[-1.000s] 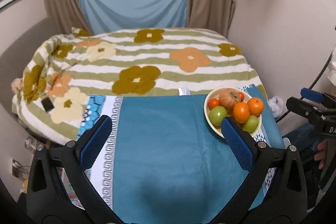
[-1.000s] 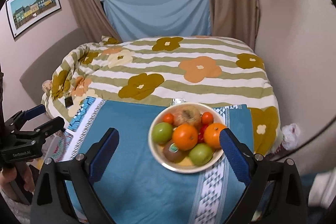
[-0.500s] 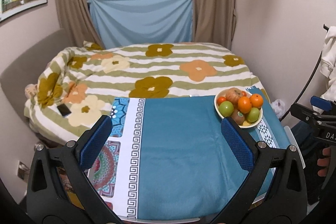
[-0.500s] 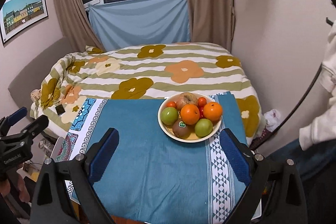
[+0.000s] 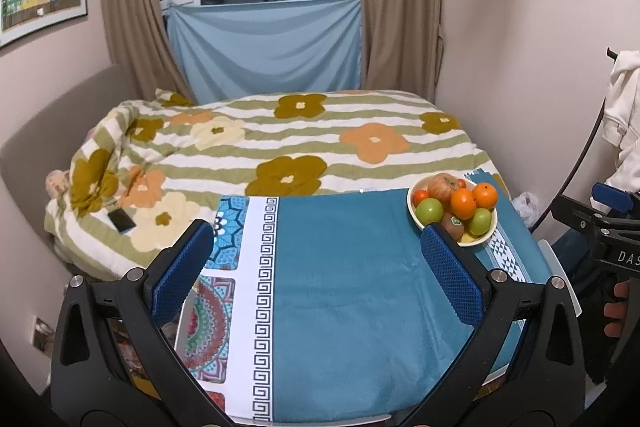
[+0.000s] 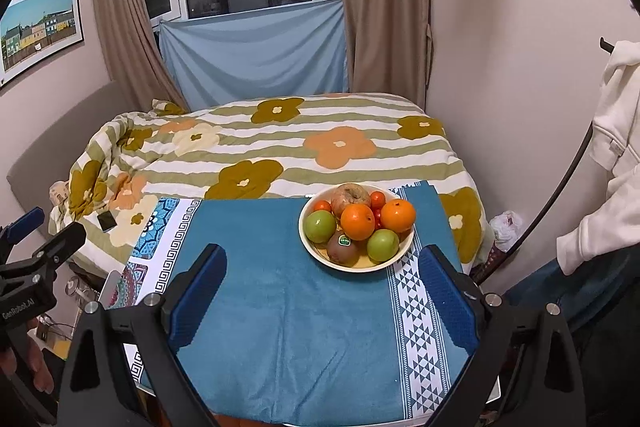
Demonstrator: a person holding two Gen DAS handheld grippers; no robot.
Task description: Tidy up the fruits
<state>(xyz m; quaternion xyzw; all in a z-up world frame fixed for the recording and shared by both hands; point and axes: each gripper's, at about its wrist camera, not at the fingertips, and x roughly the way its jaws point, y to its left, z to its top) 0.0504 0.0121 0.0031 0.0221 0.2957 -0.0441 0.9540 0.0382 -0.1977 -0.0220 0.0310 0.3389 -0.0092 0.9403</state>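
Both tools have drawn back from the table (image 6: 280,307) — the bowl (image 6: 400,251) sits farther off than a second ago. Left tool (image 5: 318,267) and right tool (image 6: 320,287) gape wide, empty. The fruits (image 6: 358,221) lie heaped in the bowl, seemingly all of them; sorted already or awaiting sorting, I can't say.

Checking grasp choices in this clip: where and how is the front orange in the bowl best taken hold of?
Probably from above, with the open right gripper. The front orange sits atop the pile in the bowl, its upper half exposed. Close the fingers across its widest part, left to right; the kiwi and apples crowd its lower sides.
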